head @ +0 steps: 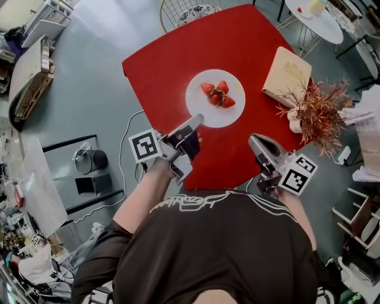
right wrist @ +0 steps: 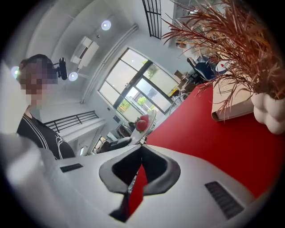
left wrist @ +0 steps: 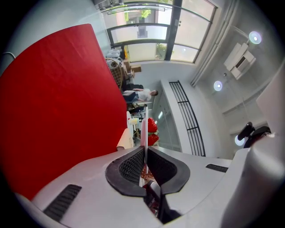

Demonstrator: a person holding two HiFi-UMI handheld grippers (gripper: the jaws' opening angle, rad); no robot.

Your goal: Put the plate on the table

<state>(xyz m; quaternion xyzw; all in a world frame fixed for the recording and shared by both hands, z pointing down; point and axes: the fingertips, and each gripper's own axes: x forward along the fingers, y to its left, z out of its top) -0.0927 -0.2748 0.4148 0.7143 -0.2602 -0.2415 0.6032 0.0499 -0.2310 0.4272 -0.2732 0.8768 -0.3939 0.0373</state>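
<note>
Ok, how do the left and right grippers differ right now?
The left gripper is clamped on the rim of the plate; the right gripper is shut on nothing. The left gripper reaches over the red table to the plate; the right gripper sits at the table's near edge, apart from the plate. Both carry a marker cube.

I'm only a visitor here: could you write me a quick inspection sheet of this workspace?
Surface: red table, mostly bare.
Job's things: white plate carrying strawberries; whether it rests on the table is unclear.
Clutter: beige board, dried plant in a white vase.
Grippers: left gripper shut on the plate's rim; right gripper shut, empty.
Cables: white cable on the floor.
Surroundings: grey floor, round white table, wire chair.
</note>
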